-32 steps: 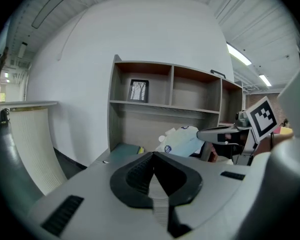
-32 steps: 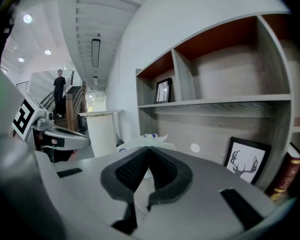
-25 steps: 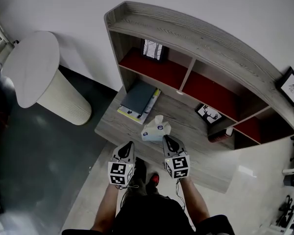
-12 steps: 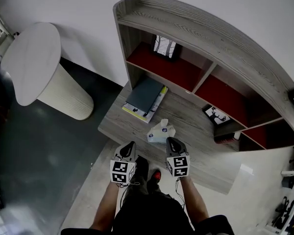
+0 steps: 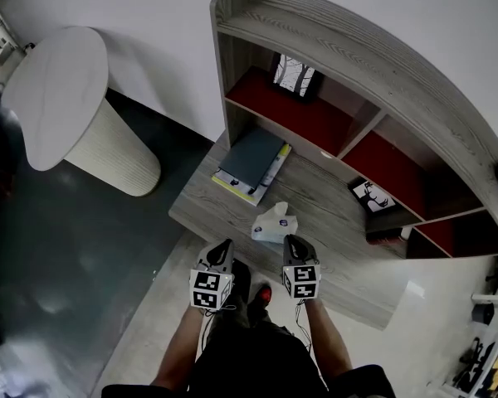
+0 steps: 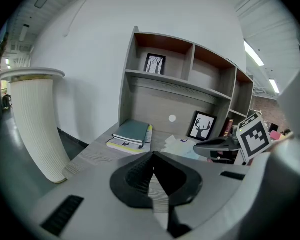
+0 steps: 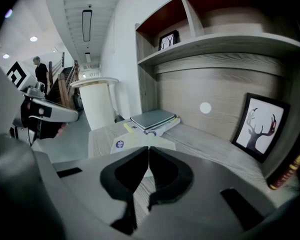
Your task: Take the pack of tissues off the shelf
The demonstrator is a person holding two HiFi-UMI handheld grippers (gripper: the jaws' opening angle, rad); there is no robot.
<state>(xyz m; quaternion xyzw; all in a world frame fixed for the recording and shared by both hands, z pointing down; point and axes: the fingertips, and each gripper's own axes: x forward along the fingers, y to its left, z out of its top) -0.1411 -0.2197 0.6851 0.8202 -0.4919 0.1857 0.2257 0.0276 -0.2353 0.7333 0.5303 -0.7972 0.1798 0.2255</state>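
The pack of tissues (image 5: pixel 275 224) is pale, with a white sheet sticking up from it, and lies on the grey wooden ledge (image 5: pixel 206 207) of the shelf unit, near its front edge. My right gripper (image 5: pixel 294 243) is shut and empty, just in front of the pack and slightly to its right. My left gripper (image 5: pixel 225 248) is also shut and empty, to the front left of the pack, at the ledge's edge. In the right gripper view the pack (image 7: pixel 132 140) lies right behind the closed jaws. In the left gripper view the pack (image 6: pixel 182 146) shows to the right, behind the jaws.
A stack of books (image 5: pixel 251 160) lies on the ledge behind the pack. A framed deer picture (image 5: pixel 369 196) leans at the back right, another frame (image 5: pixel 295 75) stands in an upper compartment. A white round pedestal table (image 5: pixel 62 98) stands to the left.
The head view has swung, so the shelf sits further right in the frame. Both grippers stay shut, just short of the tissue pack.
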